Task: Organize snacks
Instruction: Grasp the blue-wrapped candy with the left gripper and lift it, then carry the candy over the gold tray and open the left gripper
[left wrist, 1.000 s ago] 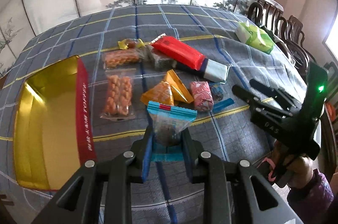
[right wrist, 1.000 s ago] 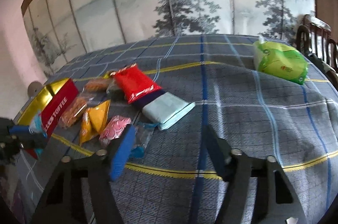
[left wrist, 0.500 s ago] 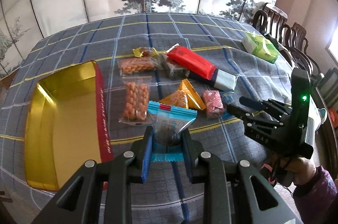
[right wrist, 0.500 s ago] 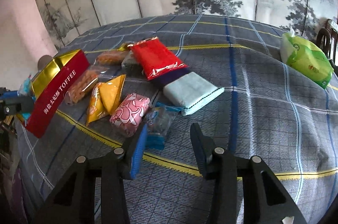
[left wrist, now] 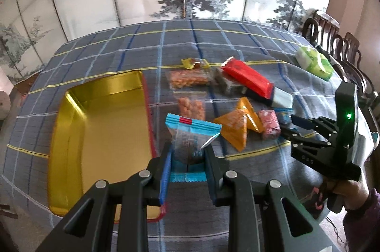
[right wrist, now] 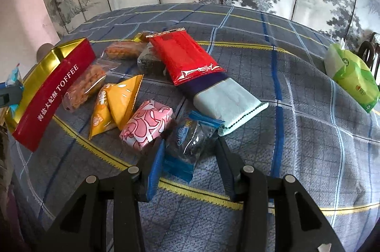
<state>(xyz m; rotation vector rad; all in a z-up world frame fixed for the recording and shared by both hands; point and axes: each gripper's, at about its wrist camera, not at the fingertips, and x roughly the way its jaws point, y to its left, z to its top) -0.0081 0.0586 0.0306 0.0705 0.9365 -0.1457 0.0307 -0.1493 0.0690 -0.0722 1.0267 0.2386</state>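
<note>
Plaid tablecloth point(left wrist: 237, 42) spreads ahead of you, your left gripper point(left wrist: 187, 157) pinching a blue-edged packet point(left wrist: 191, 133) beside the gold tin point(left wrist: 102, 133), your right gripper point(right wrist: 190, 157) spread around a second blue packet point(right wrist: 192, 135), probably needing closing next.

A table point(left wrist: 142, 42) under a blue-grey checked cloth fills mid-frame. On it at left lies an open gold tin point(left wrist: 99, 133). At centre sit peanut packs point(left wrist: 190, 79), a red packet point(left wrist: 247, 78), orange pyramids point(left wrist: 237, 128), a pink sweet point(left wrist: 269, 124) and a blue-ended wrapper point(right wrist: 190, 140). A green tissue pack point(left wrist: 313, 61) lies at upper right.
</note>
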